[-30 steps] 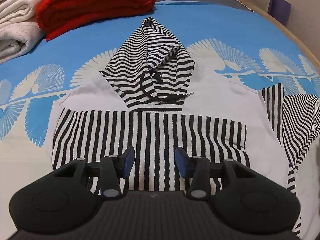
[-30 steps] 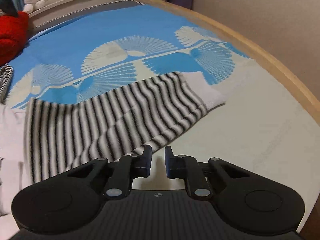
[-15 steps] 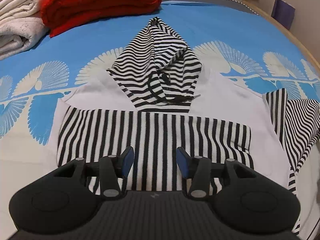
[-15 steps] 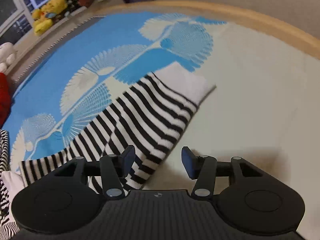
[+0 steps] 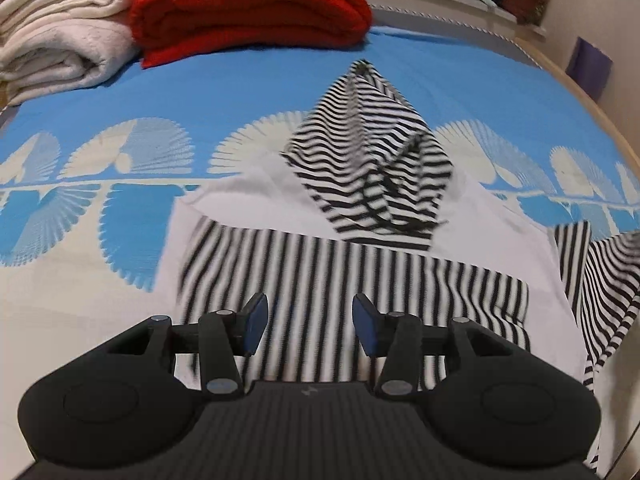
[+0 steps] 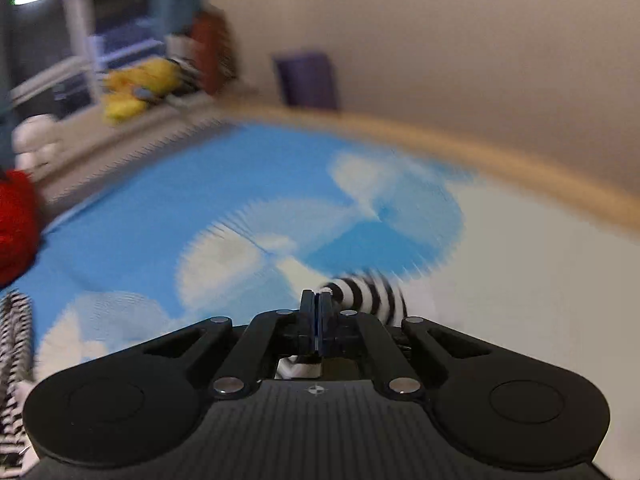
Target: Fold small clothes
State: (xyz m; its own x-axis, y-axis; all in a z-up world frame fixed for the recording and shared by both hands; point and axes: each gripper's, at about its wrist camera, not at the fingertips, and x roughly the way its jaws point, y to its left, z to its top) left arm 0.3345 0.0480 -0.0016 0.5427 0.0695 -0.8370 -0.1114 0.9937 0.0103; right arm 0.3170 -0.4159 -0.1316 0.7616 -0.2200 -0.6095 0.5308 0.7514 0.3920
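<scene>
Red blanket (image 5: 248, 4) + white towels (image 5: 60, 28) beyond striped hoodie (image 5: 360, 248), well apart.

Left gripper (image 5: 308, 320): matte black body, ribbed centre plate, round side housings, blue pads on black fingers (image 5: 254, 322), silver pivot screws. Right gripper (image 6: 317, 312): same build, small emblem on ribbed plate.

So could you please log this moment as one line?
right gripper: just closed on striped sleeve | left gripper: open over hoodie | bedspread
</scene>
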